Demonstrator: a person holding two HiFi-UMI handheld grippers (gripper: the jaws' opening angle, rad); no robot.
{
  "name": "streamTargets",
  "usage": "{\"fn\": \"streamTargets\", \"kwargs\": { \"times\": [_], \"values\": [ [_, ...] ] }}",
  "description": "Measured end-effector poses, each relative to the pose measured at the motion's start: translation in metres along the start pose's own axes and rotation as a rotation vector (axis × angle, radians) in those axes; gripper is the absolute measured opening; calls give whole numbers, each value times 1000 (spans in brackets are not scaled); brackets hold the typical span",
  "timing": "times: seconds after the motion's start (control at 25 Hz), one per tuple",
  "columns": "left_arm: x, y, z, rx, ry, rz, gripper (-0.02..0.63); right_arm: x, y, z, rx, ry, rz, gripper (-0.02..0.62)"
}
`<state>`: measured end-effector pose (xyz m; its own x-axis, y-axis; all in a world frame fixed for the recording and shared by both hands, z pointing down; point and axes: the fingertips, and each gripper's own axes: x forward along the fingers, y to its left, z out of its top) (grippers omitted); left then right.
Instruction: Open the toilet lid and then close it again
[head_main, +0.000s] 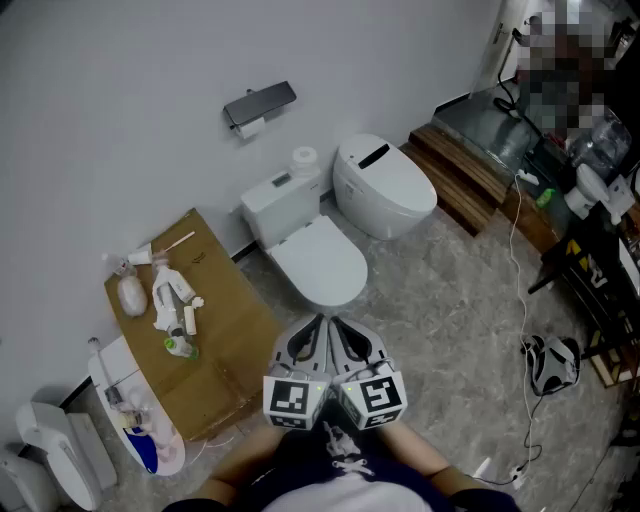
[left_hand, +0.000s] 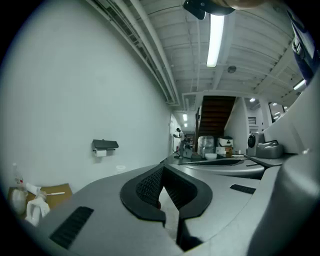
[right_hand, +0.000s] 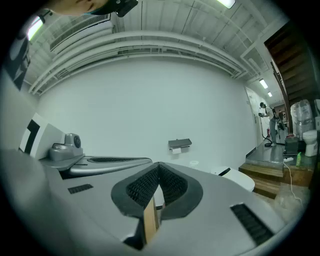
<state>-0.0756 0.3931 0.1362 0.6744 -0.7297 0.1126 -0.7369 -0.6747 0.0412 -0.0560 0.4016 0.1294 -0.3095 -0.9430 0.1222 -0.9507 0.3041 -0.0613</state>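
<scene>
A: Which step is in hand?

B: By my reading none is under way; the lid (head_main: 320, 265) lies flat and shut on the toilet (head_main: 290, 205), so this is either just ahead of the opening or just after the closing; the pictures do not settle which.

A: And the grippers?

B: The left gripper (head_main: 318, 326) and the right gripper (head_main: 335, 326) hang side by side just short of the bowl's front edge, touching neither it nor the lid; each is clenched with its pads pressed together, and nothing is grasped in either (left_hand: 162, 170) (right_hand: 159, 167).

A: If the opening is to come, what does it call for?

B: I judge that one gripper must drop toward the front lip of the lid and either part its jaws to pinch the edge or hook under it with its tips; then lift in an arc back toward the tank (head_main: 282, 195), without letting it slam.

A: How does the toilet look?

B: White, glossy, with an oval lid; it stands on the floor (head_main: 450, 300) with its tank against the wall (head_main: 150, 80), between a cardboard box (head_main: 215, 340) at its left and a second toilet (head_main: 385, 185) at its right; a paper roll (head_main: 304, 157) sits on the tank.
</scene>
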Motion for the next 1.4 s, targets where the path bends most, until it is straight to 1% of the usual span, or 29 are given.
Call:
{"fn": "streamTargets", "kwargs": {
  "times": [0.2,0.28,0.36,0.52,0.68,0.84,0.96,1.16,1.2,1.28,1.32,1.4],
  "values": [
    [5,-2,-5,-5,5,-9,5,1,-4,-8,21,3,2,6],
    [6,-1,-6,5,7,-10,5,2,-6,-8,22,3,-8,6],
    [5,0,-9,13,16,-15,5,3,-2,-13,22,10,4,6],
    [1,8,-22,-11,33,-32,6,7,4,-30,18,43,24,8],
    [0,17,-33,0,36,-38,6,14,10,-44,38,63,29,8],
    [3,27,-51,-33,68,-43,6,24,8,-58,51,89,22,8],
    [15,34,-60,-63,79,-51,6,35,-4,-65,68,110,27,8],
    [52,53,-74,-85,112,-25,6,67,-37,-81,100,142,50,9],
    [61,57,-79,-93,119,-17,6,75,-43,-87,108,157,58,20],
    [80,64,-89,-114,134,0,6,91,-57,-98,124,198,83,80],
    [92,67,-93,-124,143,8,6,100,-66,-103,130,218,97,94],
    [117,71,-102,-139,165,20,6,117,-87,-113,144,246,116,95]
  ]
}}
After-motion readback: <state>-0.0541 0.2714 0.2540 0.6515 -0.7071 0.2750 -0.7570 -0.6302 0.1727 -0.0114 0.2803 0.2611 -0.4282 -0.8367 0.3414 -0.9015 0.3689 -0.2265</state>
